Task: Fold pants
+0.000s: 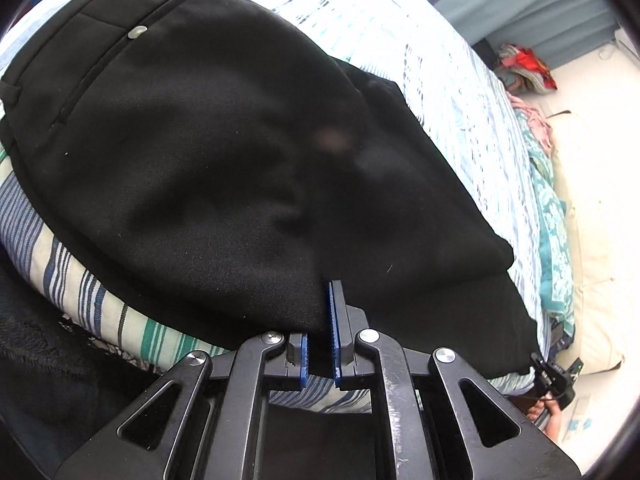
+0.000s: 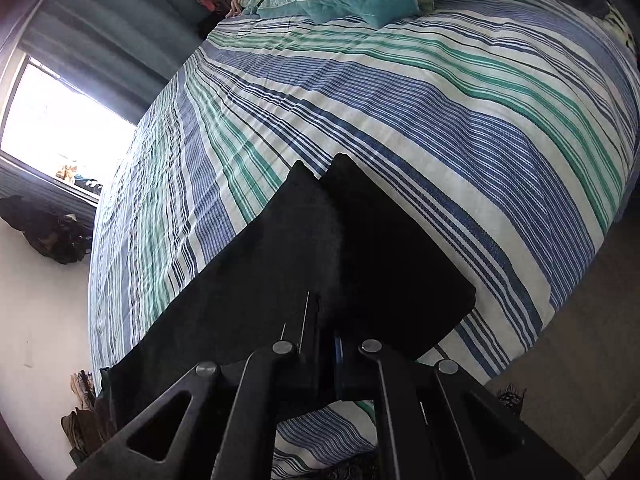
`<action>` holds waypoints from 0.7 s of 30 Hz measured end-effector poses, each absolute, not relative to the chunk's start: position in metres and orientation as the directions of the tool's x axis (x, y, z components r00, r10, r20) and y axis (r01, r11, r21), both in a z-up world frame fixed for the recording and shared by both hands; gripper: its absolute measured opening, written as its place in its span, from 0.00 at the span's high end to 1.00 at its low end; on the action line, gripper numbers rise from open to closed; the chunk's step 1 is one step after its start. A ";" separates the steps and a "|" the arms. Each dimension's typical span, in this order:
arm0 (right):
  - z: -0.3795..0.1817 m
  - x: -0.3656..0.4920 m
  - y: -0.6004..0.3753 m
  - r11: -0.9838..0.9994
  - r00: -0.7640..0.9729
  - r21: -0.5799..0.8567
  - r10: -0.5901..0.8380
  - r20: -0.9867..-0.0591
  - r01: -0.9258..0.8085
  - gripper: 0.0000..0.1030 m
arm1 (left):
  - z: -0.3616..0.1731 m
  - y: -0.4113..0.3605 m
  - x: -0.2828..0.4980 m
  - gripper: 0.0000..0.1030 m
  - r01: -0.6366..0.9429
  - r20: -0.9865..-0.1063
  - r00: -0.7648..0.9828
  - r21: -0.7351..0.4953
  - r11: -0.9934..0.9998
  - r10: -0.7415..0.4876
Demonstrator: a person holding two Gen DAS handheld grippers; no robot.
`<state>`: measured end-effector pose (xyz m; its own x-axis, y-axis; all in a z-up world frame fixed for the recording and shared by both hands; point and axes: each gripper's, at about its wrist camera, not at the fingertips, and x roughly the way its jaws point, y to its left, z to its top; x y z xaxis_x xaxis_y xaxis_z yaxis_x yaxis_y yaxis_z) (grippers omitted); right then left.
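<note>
The pants [image 1: 208,152] are matt black woven cloth with a dull metal button [image 1: 137,32]. The bedspread [image 2: 420,92] is striped cotton, slightly ribbed. Both grippers, left [image 1: 320,344] and right [image 2: 328,344], are scuffed black plastic with shiny metal rivets and ridged blue pads [image 1: 333,328].

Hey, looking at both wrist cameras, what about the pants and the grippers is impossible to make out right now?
- Left wrist view: the left hand-held gripper has fabric of the black pants between its pads; how firmly it is pinched cannot be told.
- Right wrist view: the right hand-held gripper blends into dark cloth, so its tips are indistinct.
- Right wrist view: the waistband is out of frame.
- Left wrist view: the leg hems are hidden under folds over the striped bedspread.
</note>
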<state>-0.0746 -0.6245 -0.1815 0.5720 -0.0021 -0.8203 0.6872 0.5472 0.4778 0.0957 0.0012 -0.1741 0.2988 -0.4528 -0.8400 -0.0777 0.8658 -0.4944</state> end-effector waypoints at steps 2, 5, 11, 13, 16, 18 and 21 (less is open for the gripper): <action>-0.175 -0.076 -0.622 0.561 0.566 0.448 -0.046 -0.823 0.697 0.94 | -0.169 -0.002 0.093 0.94 -0.047 -0.840 0.300 -0.487 0.872 -0.453; -0.168 -0.084 -0.619 0.554 0.554 0.415 -0.102 -0.826 0.722 0.94 | -0.165 -0.015 0.095 0.93 0.007 -0.854 0.300 -0.443 0.896 -0.425; -0.187 -0.080 -0.628 0.522 0.475 0.376 -0.064 -0.877 0.765 0.94 | -0.170 -0.014 0.101 0.93 -0.014 -0.866 0.264 -0.443 0.896 -0.424; -0.183 -0.084 -0.627 0.526 0.486 0.375 -0.086 -0.869 0.763 0.95 | -0.164 -0.014 0.100 0.93 -0.002 -0.865 0.275 -0.437 0.899 -0.420; -0.182 -0.086 -0.626 0.520 0.483 0.368 -0.102 -0.869 0.771 0.95 | -0.168 -0.020 0.097 0.94 0.029 -0.884 0.271 -0.389 0.921 -0.382; -0.186 -0.084 -0.628 0.511 0.469 0.363 -0.092 -0.878 0.779 0.94 | -0.175 -0.024 0.099 0.93 0.030 -0.897 0.247 -0.371 0.928 -0.367; -0.187 -0.083 -0.628 0.504 0.457 0.354 -0.093 -0.885 0.788 0.94 | -0.171 -0.027 0.101 0.87 0.025 -0.901 0.239 -0.367 0.930 -0.362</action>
